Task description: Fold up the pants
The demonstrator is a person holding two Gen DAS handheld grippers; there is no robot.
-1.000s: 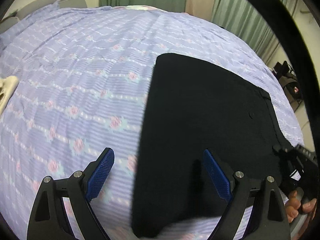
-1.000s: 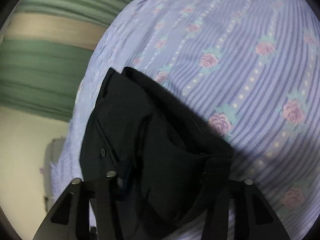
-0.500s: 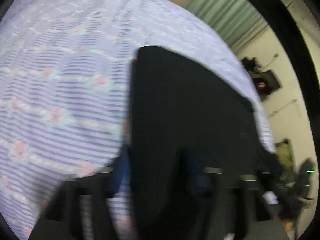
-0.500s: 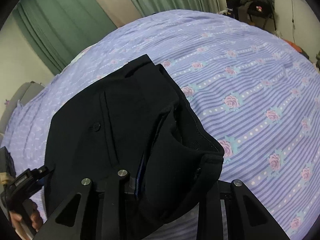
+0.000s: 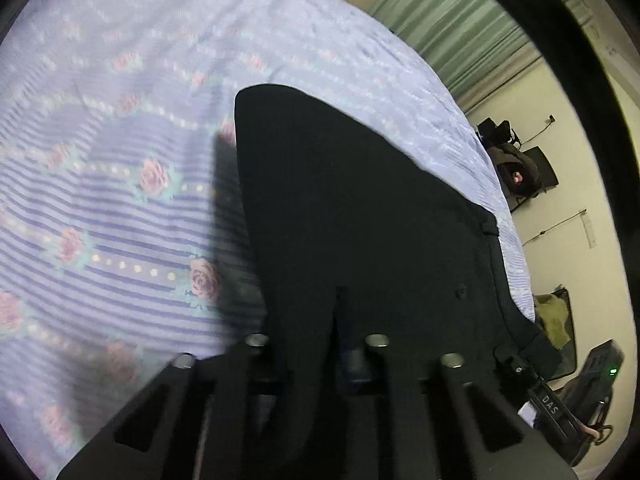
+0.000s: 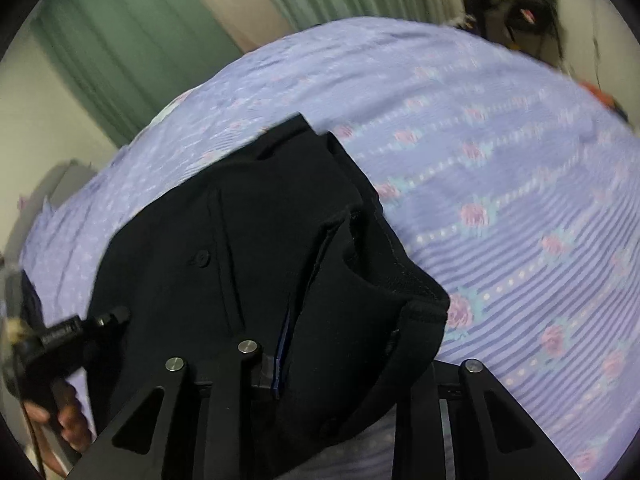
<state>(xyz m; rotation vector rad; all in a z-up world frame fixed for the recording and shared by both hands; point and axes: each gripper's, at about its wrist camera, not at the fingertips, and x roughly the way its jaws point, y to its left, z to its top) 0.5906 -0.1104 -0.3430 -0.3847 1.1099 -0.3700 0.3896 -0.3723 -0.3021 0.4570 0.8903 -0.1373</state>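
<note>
On the bedsheet [image 5: 120, 208], pants [image 5: 360, 220] lie part-folded: left gripper [image 5: 316, 344] has just closed, clenching their near edge, right gripper [image 6: 340, 360] clamps bunched waistband, so both corners look ready to lift.

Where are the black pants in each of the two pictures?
Left wrist view: the black pants fill the middle, running from upper centre down to the left gripper, which pinches the cloth.
Right wrist view: the pants sit centre-left, bunched at the right gripper, which pinches them.
Shared landmark: the small button on the pants, and the flowered purple bedspread underneath.
</note>
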